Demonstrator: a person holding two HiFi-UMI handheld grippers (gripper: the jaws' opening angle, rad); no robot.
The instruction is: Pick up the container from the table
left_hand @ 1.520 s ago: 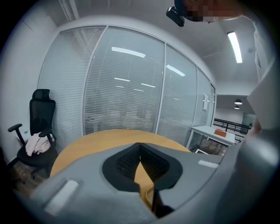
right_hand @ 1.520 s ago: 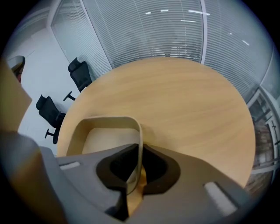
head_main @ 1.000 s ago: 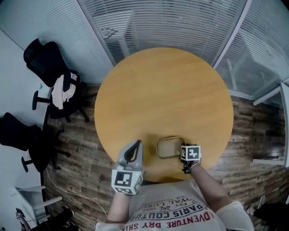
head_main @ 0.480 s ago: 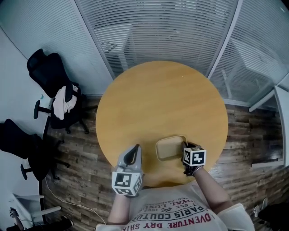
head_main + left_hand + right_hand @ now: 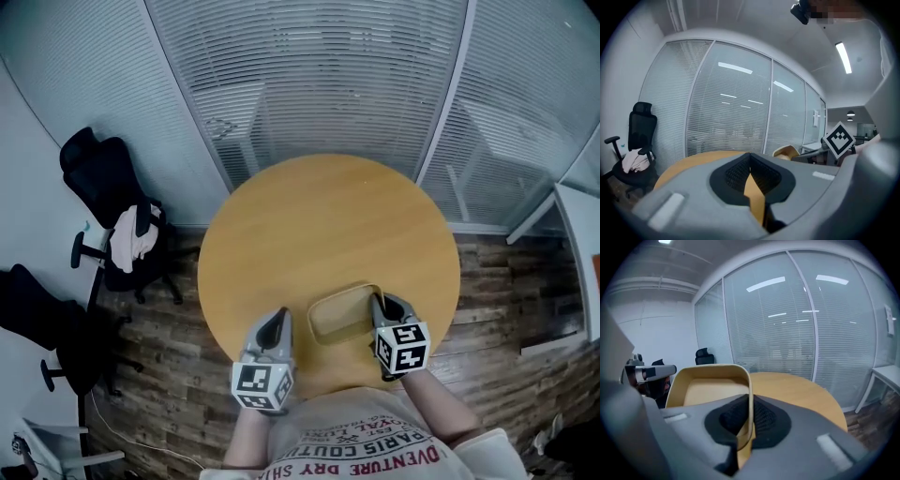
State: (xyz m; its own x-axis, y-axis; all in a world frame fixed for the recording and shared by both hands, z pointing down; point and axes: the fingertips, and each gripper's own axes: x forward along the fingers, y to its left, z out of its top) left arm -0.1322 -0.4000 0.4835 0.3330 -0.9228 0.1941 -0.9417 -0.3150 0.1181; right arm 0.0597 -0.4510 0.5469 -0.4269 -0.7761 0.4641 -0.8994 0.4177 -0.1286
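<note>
The container (image 5: 342, 315) is a tan, shallow rounded-rectangle tray near the front edge of the round wooden table (image 5: 319, 216). My right gripper (image 5: 378, 304) is shut on its right rim and holds it tilted. In the right gripper view the thin rim (image 5: 749, 408) runs between the dark pads of that gripper (image 5: 749, 423), and the tray (image 5: 710, 385) spreads to the left. My left gripper (image 5: 277, 321) hovers left of the tray, apart from it, shut on nothing. In the left gripper view the left gripper (image 5: 750, 174) has the container (image 5: 786, 151) at its right.
Black office chairs (image 5: 103, 178) stand on the wood floor left of the table, one with a pale cloth (image 5: 131, 225) draped over it. Glass walls with blinds (image 5: 328, 84) close the far side. A white desk edge (image 5: 577, 244) shows at the right.
The right gripper has closed in on the container's right rim and tipped it up from lying flat. The left gripper has stayed beside it. The head view has shifted.
</note>
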